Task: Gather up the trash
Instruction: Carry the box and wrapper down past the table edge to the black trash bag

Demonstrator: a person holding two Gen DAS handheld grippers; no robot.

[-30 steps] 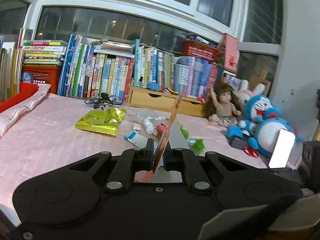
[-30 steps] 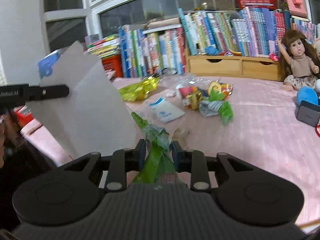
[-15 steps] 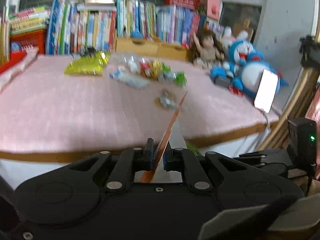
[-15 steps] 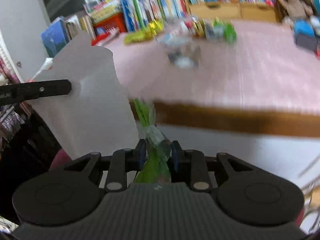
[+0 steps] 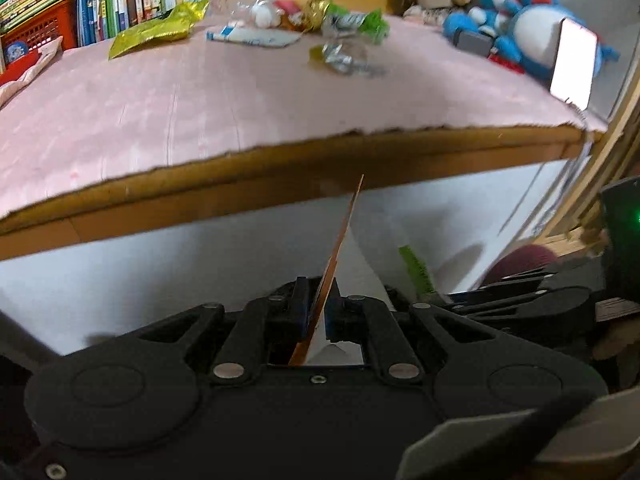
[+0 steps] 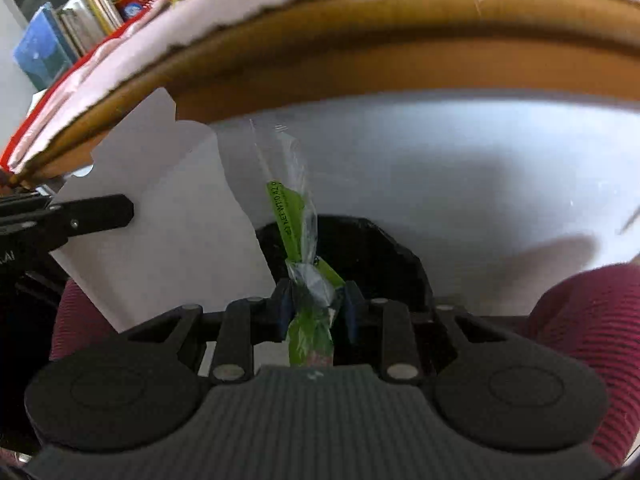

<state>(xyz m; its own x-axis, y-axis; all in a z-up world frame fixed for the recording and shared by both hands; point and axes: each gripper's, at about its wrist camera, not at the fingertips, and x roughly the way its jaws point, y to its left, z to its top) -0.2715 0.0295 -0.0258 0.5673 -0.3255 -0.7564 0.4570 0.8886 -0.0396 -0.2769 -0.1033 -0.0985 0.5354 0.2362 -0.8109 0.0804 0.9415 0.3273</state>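
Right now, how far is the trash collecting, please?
Partly done, nothing binned that I can see. In hand: the right tool is shut on a green wrapper over a black bin; the left tool grips a flat cardboard piece. Left on the pink table: a yellow bag, a white packet and a silver wrapper.

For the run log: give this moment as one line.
left tongs: shut on flat white-and-orange card | right tongs: shut on crumpled green plastic wrapper | both below table edge

Both claws were matte black, with linkage arms pinned by silver screws; the right claw (image 6: 313,308) had a ribbed housing, the left claw (image 5: 317,309) a smooth one.
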